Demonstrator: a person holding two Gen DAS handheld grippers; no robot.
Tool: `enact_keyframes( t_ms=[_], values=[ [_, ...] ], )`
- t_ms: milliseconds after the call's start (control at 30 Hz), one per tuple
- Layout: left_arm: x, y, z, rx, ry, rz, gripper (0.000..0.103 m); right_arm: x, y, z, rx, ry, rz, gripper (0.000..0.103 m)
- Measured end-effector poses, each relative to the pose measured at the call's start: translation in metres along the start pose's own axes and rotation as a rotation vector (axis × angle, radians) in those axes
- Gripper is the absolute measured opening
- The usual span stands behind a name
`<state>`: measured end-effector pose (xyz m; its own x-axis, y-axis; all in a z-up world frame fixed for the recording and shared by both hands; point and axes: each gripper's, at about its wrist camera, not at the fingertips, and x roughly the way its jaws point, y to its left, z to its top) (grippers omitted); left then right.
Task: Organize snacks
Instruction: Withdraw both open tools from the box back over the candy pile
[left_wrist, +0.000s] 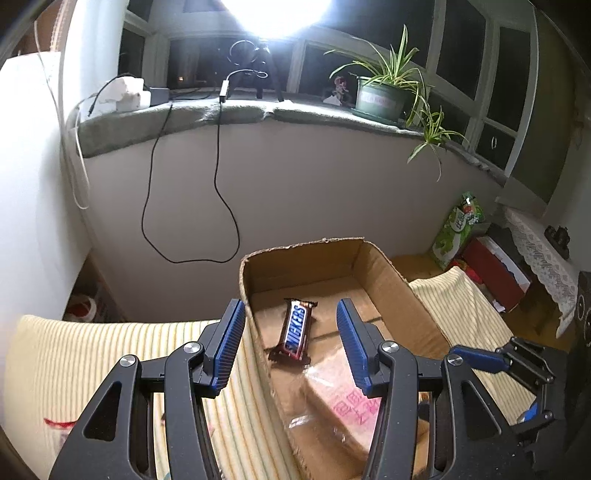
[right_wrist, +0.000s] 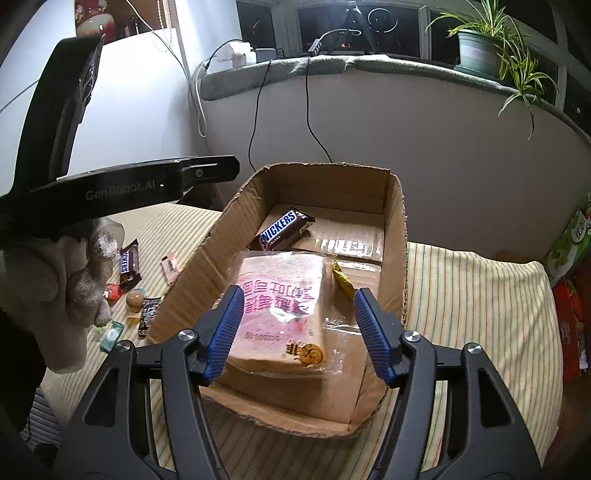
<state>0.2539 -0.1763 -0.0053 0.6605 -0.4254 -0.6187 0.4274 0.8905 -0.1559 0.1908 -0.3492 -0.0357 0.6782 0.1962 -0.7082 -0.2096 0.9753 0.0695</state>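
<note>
An open cardboard box (left_wrist: 306, 258) (right_wrist: 395, 236) stands on a striped yellow cloth. Inside lie a Snickers bar (left_wrist: 295, 330) (right_wrist: 282, 229), a wrapped loaf of sliced bread with pink print (right_wrist: 284, 314) (left_wrist: 351, 406) and a small yellow wrapper (right_wrist: 341, 280). My left gripper (left_wrist: 291, 343) is open and empty, straddling the box's left wall above the Snickers. My right gripper (right_wrist: 299, 332) is open and empty, hovering over the bread. The right gripper's fingers (left_wrist: 476, 358) show at the right edge of the left wrist view.
Loose snacks lie on the cloth left of the box: a second Snickers (right_wrist: 129, 264), a pink stick (right_wrist: 169, 267), a dark packet (right_wrist: 149, 312), an egg-shaped candy (right_wrist: 135, 297), a green sweet (right_wrist: 110, 334). A gloved hand (right_wrist: 74, 280) holds the left gripper's body (right_wrist: 147, 184). Wall and windowsill with a plant (left_wrist: 384, 96) lie behind.
</note>
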Motion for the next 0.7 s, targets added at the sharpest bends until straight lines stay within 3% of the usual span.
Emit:
enact_keyframes(
  t_ms=[267,400,700],
  values=[
    [-0.039,0.015,-0.021,-0.011,-0.007,0.017,0.052,-0.017,0.02,-0.003,-0.018,-0.024,0.037,0.067],
    [-0.068,0.034,-0.037,-0.041,-0.027,0.053,0.053,-0.027,0.035,-0.007,-0.039,-0.051,0.079,0.074],
    [-0.12,0.078,-0.082,-0.125,-0.046,0.143,0.053,-0.032,0.081,-0.019,-0.106,-0.046,0.178,0.075]
  ],
)
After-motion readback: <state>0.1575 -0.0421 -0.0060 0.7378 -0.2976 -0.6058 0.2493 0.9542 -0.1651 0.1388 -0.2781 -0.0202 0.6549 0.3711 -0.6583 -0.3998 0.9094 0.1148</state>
